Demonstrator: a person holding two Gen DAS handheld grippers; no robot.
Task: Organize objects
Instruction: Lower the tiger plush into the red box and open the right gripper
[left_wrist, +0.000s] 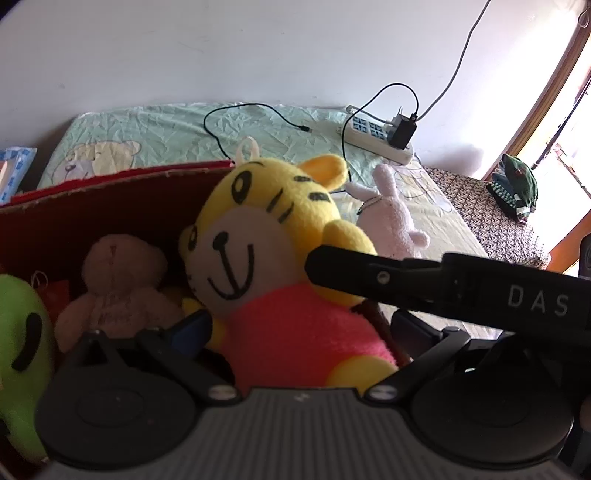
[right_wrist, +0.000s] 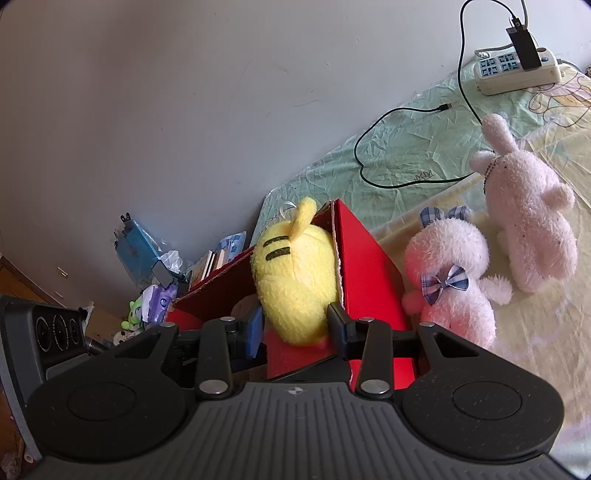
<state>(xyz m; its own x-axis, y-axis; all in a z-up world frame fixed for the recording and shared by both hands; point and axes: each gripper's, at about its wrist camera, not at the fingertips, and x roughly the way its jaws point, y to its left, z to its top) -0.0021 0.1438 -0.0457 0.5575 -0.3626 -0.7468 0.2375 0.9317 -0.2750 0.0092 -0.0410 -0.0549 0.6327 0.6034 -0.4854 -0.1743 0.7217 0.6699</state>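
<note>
The right gripper (right_wrist: 293, 325) clamps the yellow tiger plush (right_wrist: 291, 280) at the red box (right_wrist: 369, 266) corner, left gripper (left_wrist: 295, 328) flanking it, grip unclear; next, release it inside.

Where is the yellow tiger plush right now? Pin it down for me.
The yellow tiger plush sits at the red box's right end, between the left gripper's fingers. A brown teddy lies to its left in the left wrist view, pink plushies outside on the bed.
</note>
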